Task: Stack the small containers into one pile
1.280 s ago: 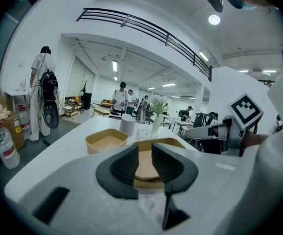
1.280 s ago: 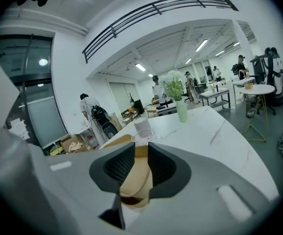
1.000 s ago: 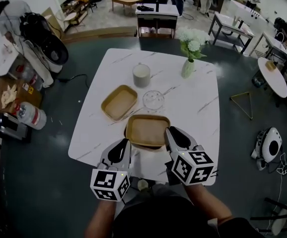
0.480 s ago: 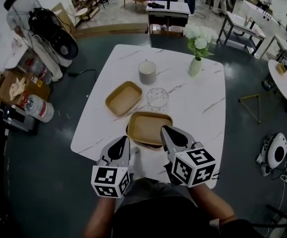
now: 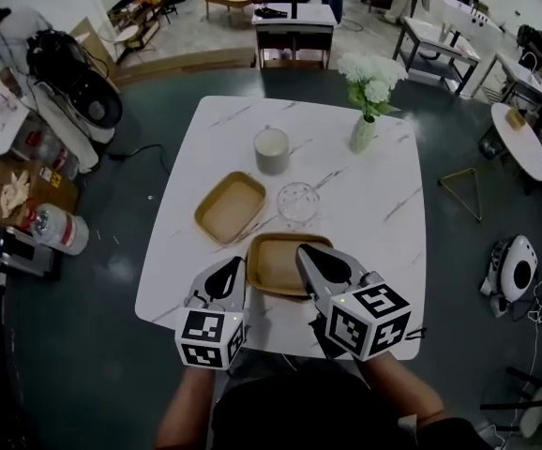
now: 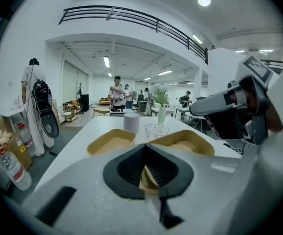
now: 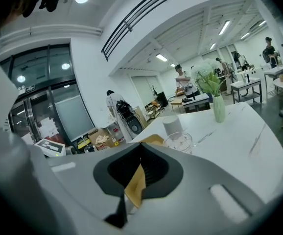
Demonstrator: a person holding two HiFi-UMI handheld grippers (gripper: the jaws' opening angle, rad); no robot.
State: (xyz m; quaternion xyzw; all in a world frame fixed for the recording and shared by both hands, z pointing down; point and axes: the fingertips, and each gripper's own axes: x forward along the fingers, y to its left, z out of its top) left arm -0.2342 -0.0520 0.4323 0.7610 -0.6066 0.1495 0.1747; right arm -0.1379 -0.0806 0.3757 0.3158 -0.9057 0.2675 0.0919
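Note:
Two shallow tan containers lie on the white marble table (image 5: 383, 214). The far one (image 5: 231, 206) sits free at the left. The near one (image 5: 280, 262) is held at both sides. My left gripper (image 5: 231, 276) is shut on its left rim, and a strip of tan shows between the pads in the left gripper view (image 6: 148, 173). My right gripper (image 5: 308, 259) is shut on the right rim, with tan edge pinched between its pads (image 7: 135, 182). From the left gripper view the near container (image 6: 184, 144) and the far container (image 6: 110, 143) stand side by side.
A clear glass bowl (image 5: 297, 201) stands just behind the near container. A grey cup (image 5: 271, 150) and a vase of white flowers (image 5: 363, 127) are farther back. The table's front edge lies under my grippers. Bags, boxes and a person are on the floor at left.
My right gripper has reached a little farther over the near container's right rim. The left gripper stays at the left rim. The head view has shifted slightly.

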